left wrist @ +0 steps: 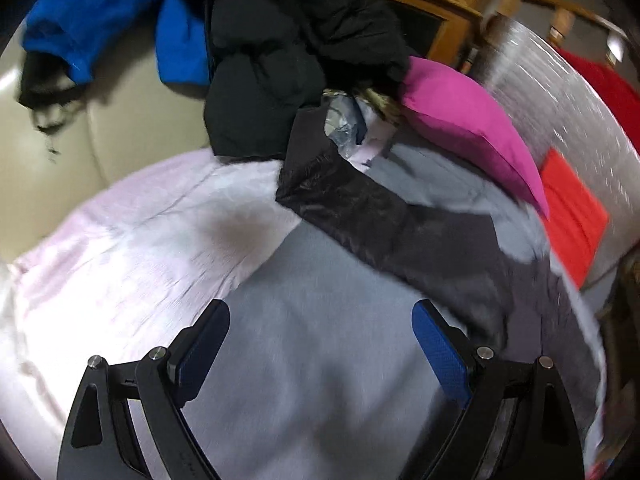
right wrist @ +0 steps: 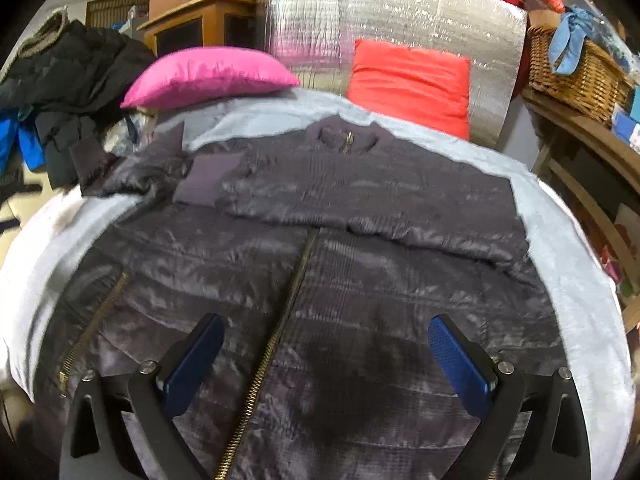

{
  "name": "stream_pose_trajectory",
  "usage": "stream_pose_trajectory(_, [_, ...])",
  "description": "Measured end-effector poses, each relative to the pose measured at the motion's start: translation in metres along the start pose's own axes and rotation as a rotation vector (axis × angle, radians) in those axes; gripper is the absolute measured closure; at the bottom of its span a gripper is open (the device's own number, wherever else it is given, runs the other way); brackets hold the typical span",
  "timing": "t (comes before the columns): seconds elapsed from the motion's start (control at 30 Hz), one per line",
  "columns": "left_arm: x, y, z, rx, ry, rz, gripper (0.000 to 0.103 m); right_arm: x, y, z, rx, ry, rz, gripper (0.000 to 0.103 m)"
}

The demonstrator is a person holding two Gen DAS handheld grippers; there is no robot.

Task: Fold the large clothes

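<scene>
A dark grey quilted puffer jacket (right wrist: 320,300) with a brass-toned front zip lies spread flat, front side up, on a pale grey plush blanket (right wrist: 560,248) that covers the work surface, its collar at the far end and one sleeve folded across the chest. The other sleeve (left wrist: 360,208) stretches out sideways over the blanket toward a heap of black padded coats (left wrist: 272,80) and a bright blue garment (left wrist: 100,12) on a cream leather sofa (left wrist: 48,152). The right gripper (right wrist: 326,356) hangs above the jacket's lower front, its blue-padded jaws spread wide on either side of the zip and gripping nothing. The left gripper (left wrist: 322,344) hovers over bare blanket just beside the outstretched sleeve, jaws likewise wide apart and empty, with a pale pink cloth (left wrist: 120,248) lying to one side. At the far edge of the blanket sit a magenta cushion (right wrist: 208,74) and an orange-red cushion (right wrist: 412,84), the latter leaning against a silver foil-faced panel (right wrist: 380,20). A woven wicker basket (right wrist: 576,80) stands on a wooden shelf nearby.
</scene>
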State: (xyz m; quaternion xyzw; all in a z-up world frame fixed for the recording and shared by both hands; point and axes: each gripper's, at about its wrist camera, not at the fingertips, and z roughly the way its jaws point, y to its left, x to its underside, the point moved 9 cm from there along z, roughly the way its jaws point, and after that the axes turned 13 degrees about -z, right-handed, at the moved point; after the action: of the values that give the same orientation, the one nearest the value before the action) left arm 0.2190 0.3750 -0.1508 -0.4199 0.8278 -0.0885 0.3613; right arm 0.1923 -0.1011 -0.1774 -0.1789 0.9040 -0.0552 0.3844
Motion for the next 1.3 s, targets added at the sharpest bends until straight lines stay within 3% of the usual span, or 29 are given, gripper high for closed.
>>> stream_pose_trajectory(0.07, [-0.021, 0.0, 0.023, -0.039, -0.024, 0.015, 0.011, 0.007, 0.001, 0.011, 0.001, 0.016, -0.006, 0.0])
stream_pose_trajectory(0.27, [-0.075, -0.02, 0.078, -0.167, -0.126, 0.223, 0.011, 0.026, 0.007, 0.042, -0.001, 0.05, -0.004, 0.0])
stream_pose_trajectory(0.5, [-0.102, 0.0, 0.155, -0.276, -0.057, 0.179, 0.013, 0.031, 0.005, 0.047, -0.028, 0.035, 0.025, 0.0])
stream_pose_trajectory(0.57, [-0.101, 0.0, 0.164, -0.266, -0.031, 0.183, 0.053, 0.032, 0.005, 0.049, -0.039, 0.038, 0.033, 0.0])
stream_pose_trajectory(0.6, [-0.097, -0.001, 0.17, -0.257, 0.009, 0.189, 0.082, 0.032, 0.005, 0.049, -0.043, 0.038, 0.036, 0.0])
stream_pose_trajectory(0.67, [-0.098, -0.005, 0.166, -0.248, 0.001, 0.199, 0.083, 0.033, 0.005, 0.05, -0.049, 0.035, 0.041, 0.0])
stream_pose_trajectory(0.8, [-0.102, -0.039, 0.122, -0.176, -0.082, 0.279, 0.085, 0.033, 0.005, 0.05, -0.054, 0.033, 0.045, 0.0])
stream_pose_trajectory(1.03, [-0.095, -0.156, -0.013, 0.088, -0.246, 0.382, 0.086, 0.033, 0.005, 0.05, -0.057, 0.033, 0.047, 0.0])
stream_pose_trajectory(1.13, [-0.059, -0.23, -0.07, 0.236, -0.257, 0.441, 0.086, 0.033, 0.004, 0.051, -0.064, 0.036, 0.052, 0.0])
stream_pose_trajectory(1.3, [0.032, -0.332, -0.104, 0.392, -0.182, 0.546, 0.085, 0.032, 0.001, 0.051, -0.097, 0.034, 0.076, 0.0])
